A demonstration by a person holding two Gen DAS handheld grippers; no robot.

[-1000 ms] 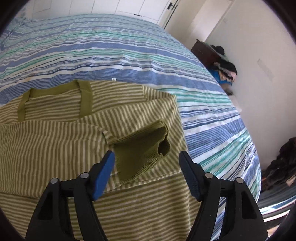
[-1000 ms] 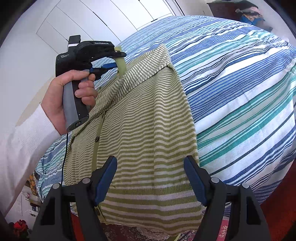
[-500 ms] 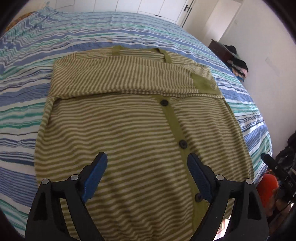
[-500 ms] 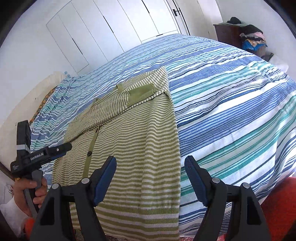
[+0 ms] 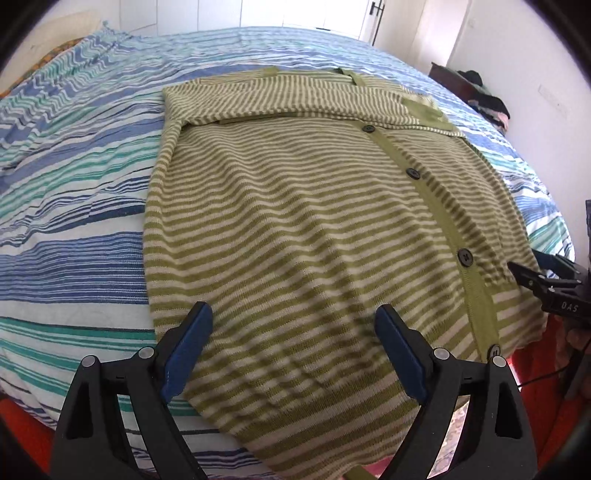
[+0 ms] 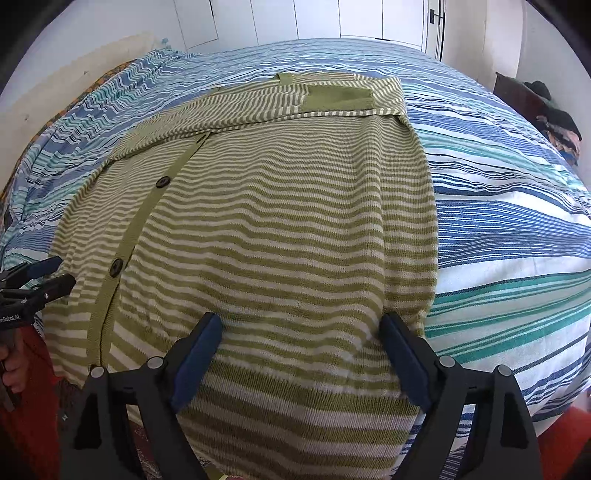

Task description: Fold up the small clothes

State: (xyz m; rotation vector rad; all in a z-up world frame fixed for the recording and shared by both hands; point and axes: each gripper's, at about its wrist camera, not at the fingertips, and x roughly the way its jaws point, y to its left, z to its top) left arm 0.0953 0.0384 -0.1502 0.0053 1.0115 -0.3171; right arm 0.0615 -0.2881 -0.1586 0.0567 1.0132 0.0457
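A green-and-cream striped cardigan [image 5: 295, 206] lies flat on the bed, buttoned, with both sleeves folded across its chest [image 6: 332, 98]. My left gripper [image 5: 291, 314] hovers over its lower left part near the hem, jaws wide, pads clear of the knit. My right gripper [image 6: 301, 323] hangs over the lower right corner. Its jaws are opening, and the hem lies below them without being pinched. Each gripper shows at the edge of the other's view: the right gripper [image 5: 532, 267] and the left gripper [image 6: 55, 275].
A blue, teal and white striped cover [image 5: 74, 221] spreads over the bed around the cardigan. The hem hangs over the bed's near edge above a red floor [image 5: 535, 354]. A dark dresser [image 5: 480, 96] piled with clothes stands at the far right. White wardrobe doors [image 6: 295, 18] line the back wall.
My left gripper has pulled back from the folded sleeve cuff to the hem end of the cardigan. The right gripper has rolled level, dropped closer to the hem, and its jaws have widened.
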